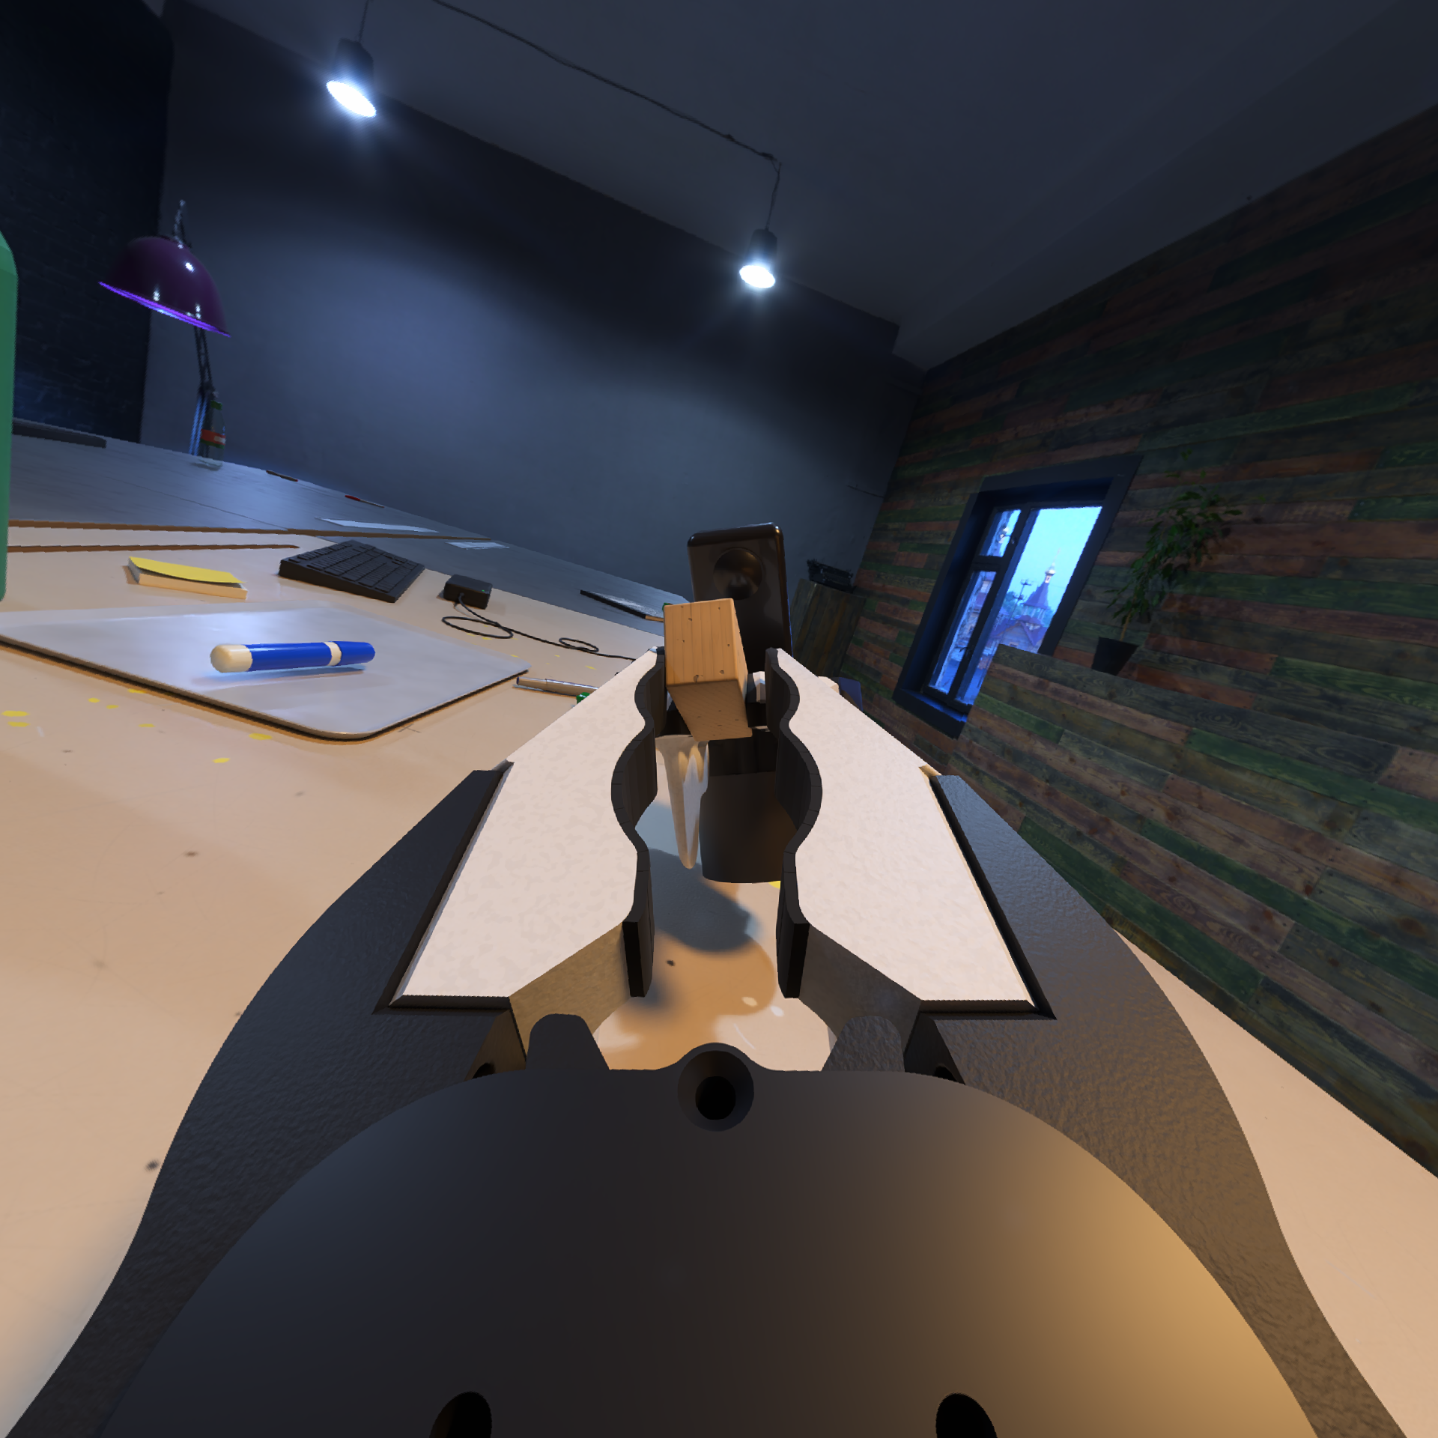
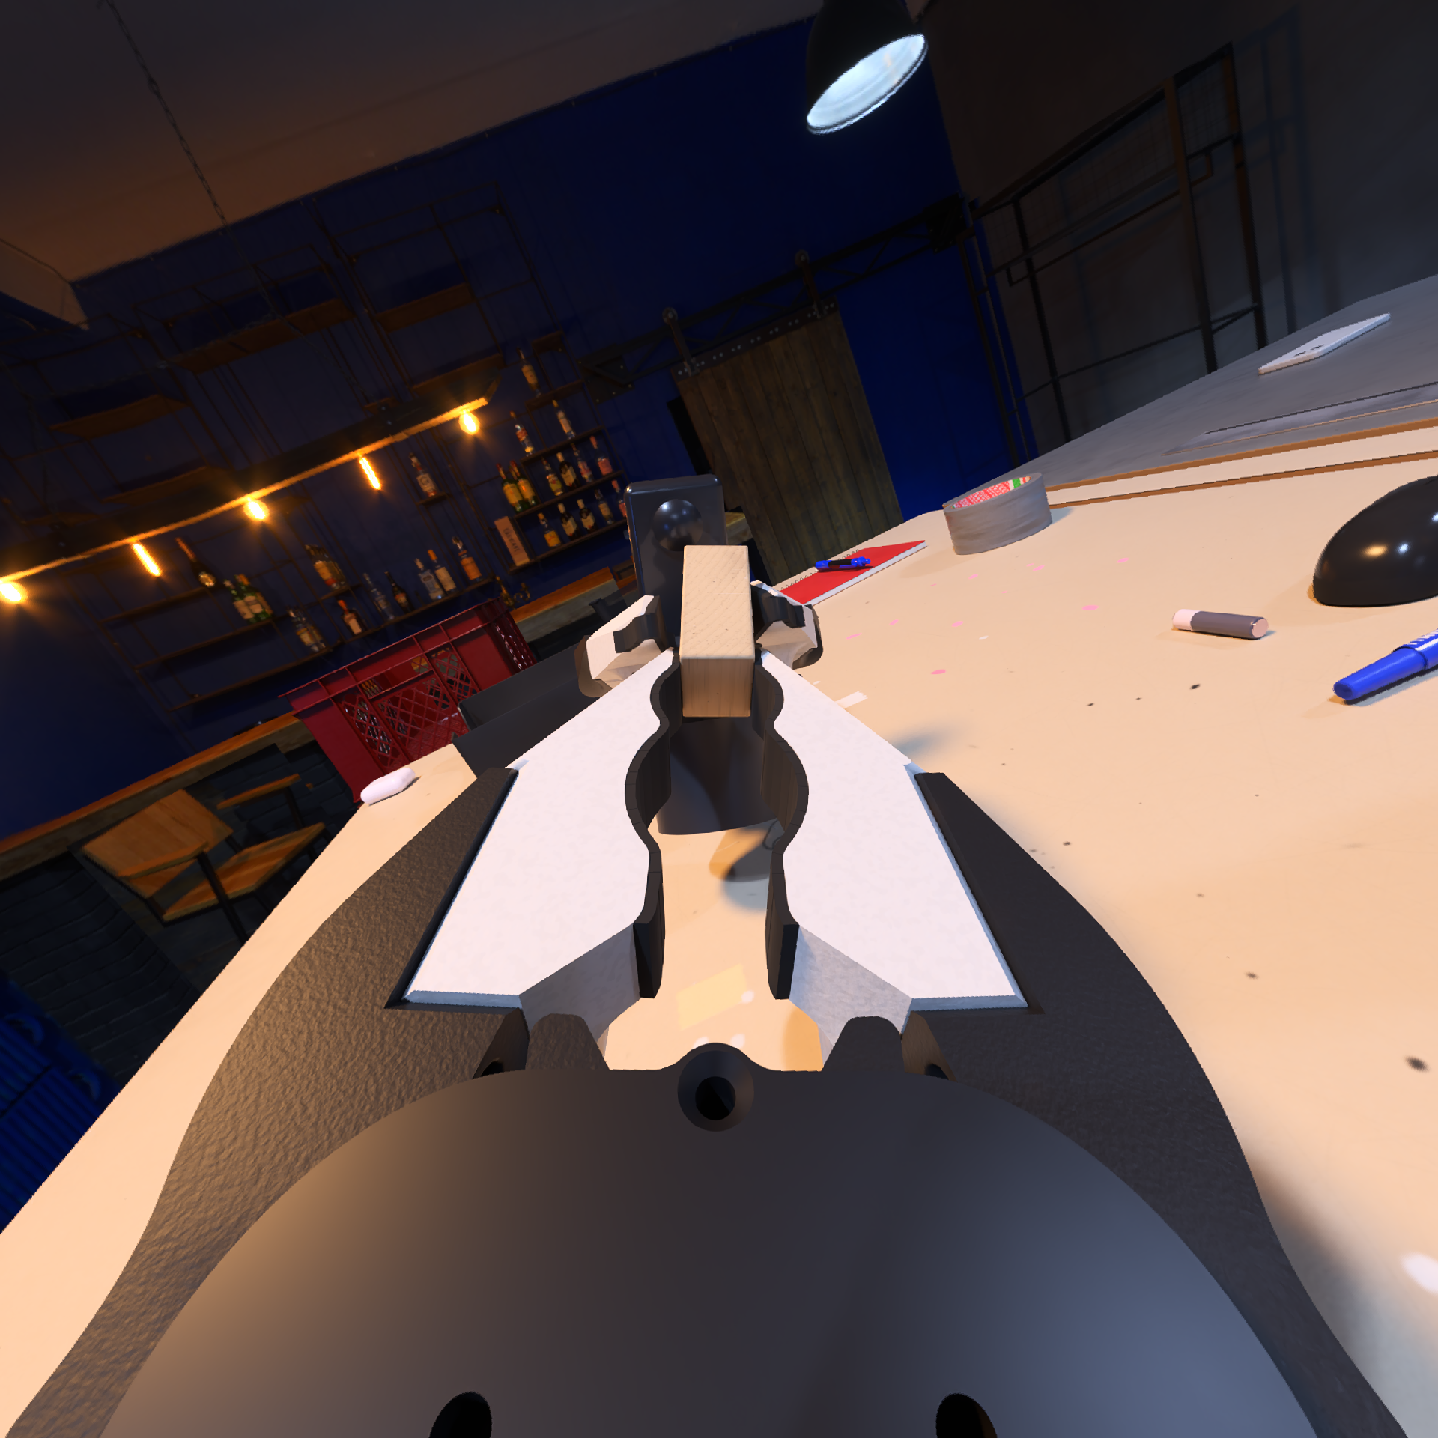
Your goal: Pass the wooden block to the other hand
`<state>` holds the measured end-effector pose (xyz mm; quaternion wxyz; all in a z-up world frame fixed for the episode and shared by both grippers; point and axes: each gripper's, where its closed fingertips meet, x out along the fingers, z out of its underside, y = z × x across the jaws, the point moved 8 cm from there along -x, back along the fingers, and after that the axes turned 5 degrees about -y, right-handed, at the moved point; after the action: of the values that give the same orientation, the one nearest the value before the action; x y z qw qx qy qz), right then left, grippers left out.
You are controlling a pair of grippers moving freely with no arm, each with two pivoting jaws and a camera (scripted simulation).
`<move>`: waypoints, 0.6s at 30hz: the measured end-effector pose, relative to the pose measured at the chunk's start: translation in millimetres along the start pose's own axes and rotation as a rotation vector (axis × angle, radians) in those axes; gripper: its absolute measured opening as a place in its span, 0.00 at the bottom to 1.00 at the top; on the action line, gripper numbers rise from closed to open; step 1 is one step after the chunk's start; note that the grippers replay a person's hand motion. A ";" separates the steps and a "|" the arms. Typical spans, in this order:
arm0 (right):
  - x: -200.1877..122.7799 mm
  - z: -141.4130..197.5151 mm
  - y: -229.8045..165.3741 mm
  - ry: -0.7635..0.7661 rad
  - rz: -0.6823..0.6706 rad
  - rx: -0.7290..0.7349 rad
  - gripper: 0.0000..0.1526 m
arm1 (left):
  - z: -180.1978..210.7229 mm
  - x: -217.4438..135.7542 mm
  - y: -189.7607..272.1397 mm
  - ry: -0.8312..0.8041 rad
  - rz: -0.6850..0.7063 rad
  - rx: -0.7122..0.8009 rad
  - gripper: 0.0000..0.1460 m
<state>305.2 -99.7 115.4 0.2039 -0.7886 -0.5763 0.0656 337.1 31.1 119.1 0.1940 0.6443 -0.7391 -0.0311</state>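
Hung in the air above the surface (image 1: 156,895), close to one of its edges: block (image 1: 704,669), pale wood, tilted in the left wrist view, nearly upright in the right. Sat between the tips of the right gripper (image 2: 717,685), whose fingers (image 2: 576,817) had closed in on its lower end and seemed to touch both sides. Lay also between the tips of the left gripper (image 1: 714,677), drawn just as narrow, yet with a sliver of gap on one side of the block; could not tell whether those fingers (image 1: 864,817) truly gripped. Faced each other, the two grippers, nose to nose across the block.

Farther in from that edge, in the left view: grey mat (image 1: 436,685) with a blue marker (image 1: 292,656) lying on it, then a keyboard (image 1: 350,570) and a yellow notepad (image 1: 187,577) beyond.

In the right view, well apart from the block: tape roll (image 2: 996,513), red notebook (image 2: 856,572), a grey stick (image 2: 1220,624).
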 end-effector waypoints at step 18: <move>-22.1 -15.8 3.4 -0.042 0.220 -0.104 0.29 | -9.8 -16.1 -16.9 0.175 0.031 -0.113 0.11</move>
<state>306.3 -125.1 125.5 0.1422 -0.8550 -0.4933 0.0739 357.7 45.8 119.2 0.2942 0.6212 -0.7262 -0.0132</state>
